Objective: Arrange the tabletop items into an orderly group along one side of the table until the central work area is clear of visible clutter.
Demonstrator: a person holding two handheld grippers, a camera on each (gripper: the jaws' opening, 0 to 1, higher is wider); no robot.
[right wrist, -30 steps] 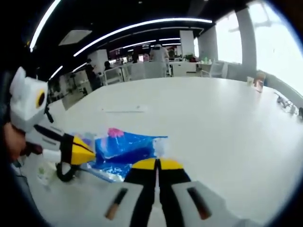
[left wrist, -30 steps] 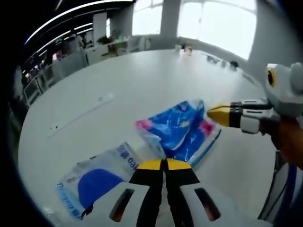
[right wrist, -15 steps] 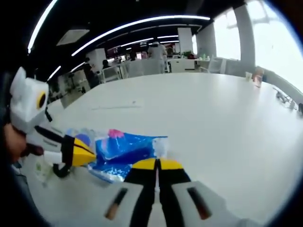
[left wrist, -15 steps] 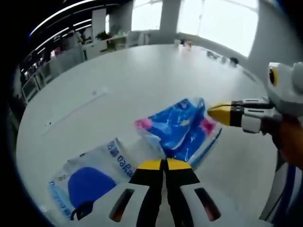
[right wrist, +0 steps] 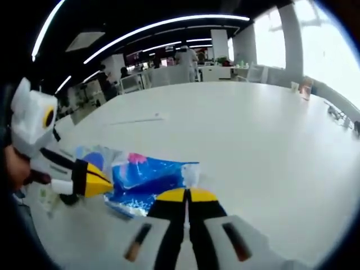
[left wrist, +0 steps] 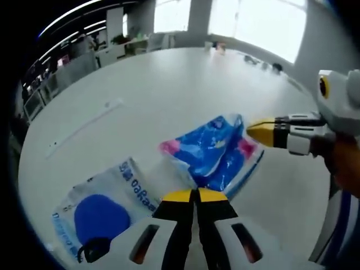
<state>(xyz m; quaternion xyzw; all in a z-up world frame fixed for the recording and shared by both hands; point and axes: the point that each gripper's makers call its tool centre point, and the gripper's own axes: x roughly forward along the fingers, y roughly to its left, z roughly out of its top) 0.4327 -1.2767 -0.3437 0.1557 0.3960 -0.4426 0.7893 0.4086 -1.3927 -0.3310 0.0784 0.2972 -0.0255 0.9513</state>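
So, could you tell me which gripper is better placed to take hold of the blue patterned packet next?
Probably the left gripper: its shut jaws sit right at the blue patterned packet. The right gripper hovers at its far corner, also shut.

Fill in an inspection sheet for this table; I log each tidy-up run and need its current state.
Surface: white table, mostly bare; a long flat white strip lies on it.
Job's things: blue plastic pack beside a clear bag with a blue round item; both lie near the table edge.
Clutter: small items at the far edge, too small to name.
Grippers: left gripper jaws closed, at the blue pack's edge; contact unclear. Right gripper jaws closed, tip by the same pack.
Cables: nothing seen.
Surroundings: open office with bright windows, ceiling light strips and desks.
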